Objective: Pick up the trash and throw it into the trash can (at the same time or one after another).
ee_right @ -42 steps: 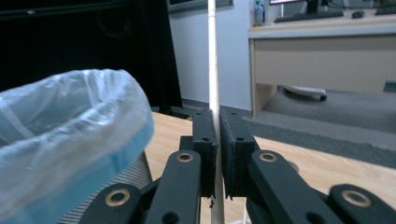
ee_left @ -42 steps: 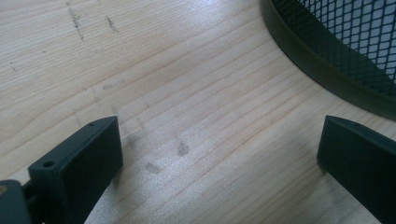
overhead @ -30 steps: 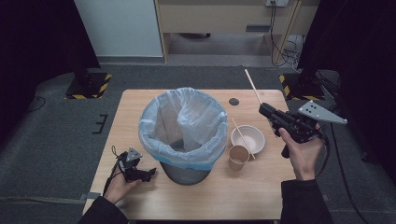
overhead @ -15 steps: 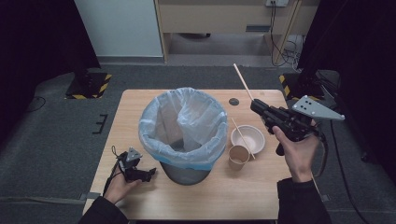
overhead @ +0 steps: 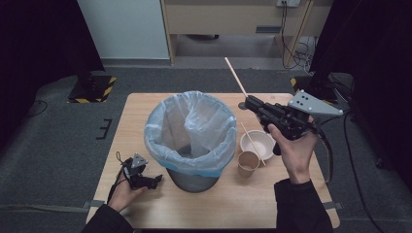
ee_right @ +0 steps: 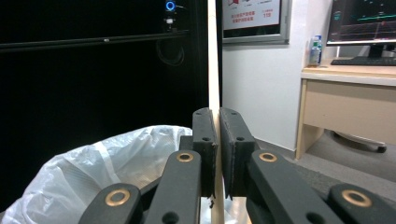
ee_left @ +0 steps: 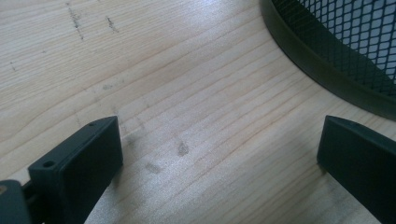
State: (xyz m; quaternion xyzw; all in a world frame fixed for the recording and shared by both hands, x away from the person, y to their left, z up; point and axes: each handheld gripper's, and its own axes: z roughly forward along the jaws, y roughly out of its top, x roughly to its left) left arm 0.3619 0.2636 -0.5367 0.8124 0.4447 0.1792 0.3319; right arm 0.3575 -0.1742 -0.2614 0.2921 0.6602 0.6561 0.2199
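Moving: right tongs, clamped on a stick, have swung closer to the bin.
Meaning: drop likely next.
Left tongs: apart, resting on counter.

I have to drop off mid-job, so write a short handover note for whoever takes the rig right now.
Right gripper: shut on a thin wooden stick, held in the air beside the bin, stick end pointing up and away.
Left gripper: open, holding nothing, low over the light wooden table by the bin's base.
Black mesh bin with a pale blue plastic liner: table centre.
White paper bowl, with a second wooden stick resting across it, and brown paper cup: just right of the bin.
Done: one stick lifted.
Left, probably: drop it in the bin, then the rest.
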